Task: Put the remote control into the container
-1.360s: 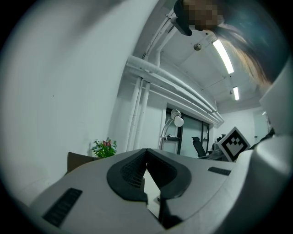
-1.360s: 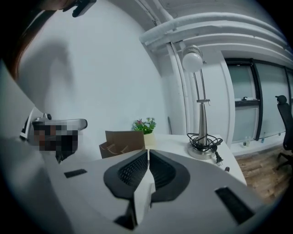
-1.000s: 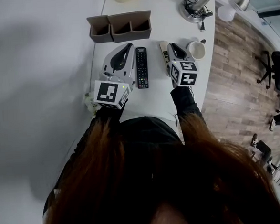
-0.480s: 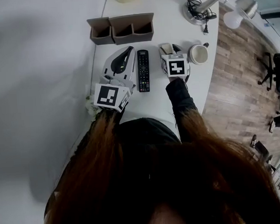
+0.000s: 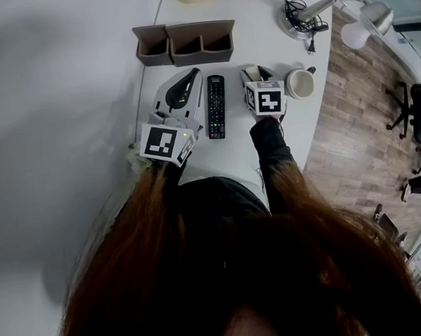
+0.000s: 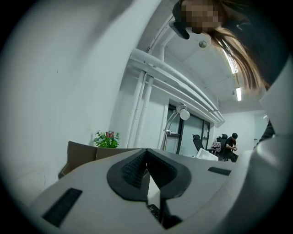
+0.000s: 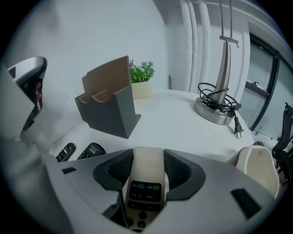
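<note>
Closing right gripper (image 7: 147,156) jaws on beige remote (image 7: 145,188) lying on white table (image 7: 176,119).

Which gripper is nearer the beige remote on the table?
Right. The right gripper straddles the beige remote, its jaws having just been closing onto it; the left gripper lies shut on the far side of the black remote.
</note>
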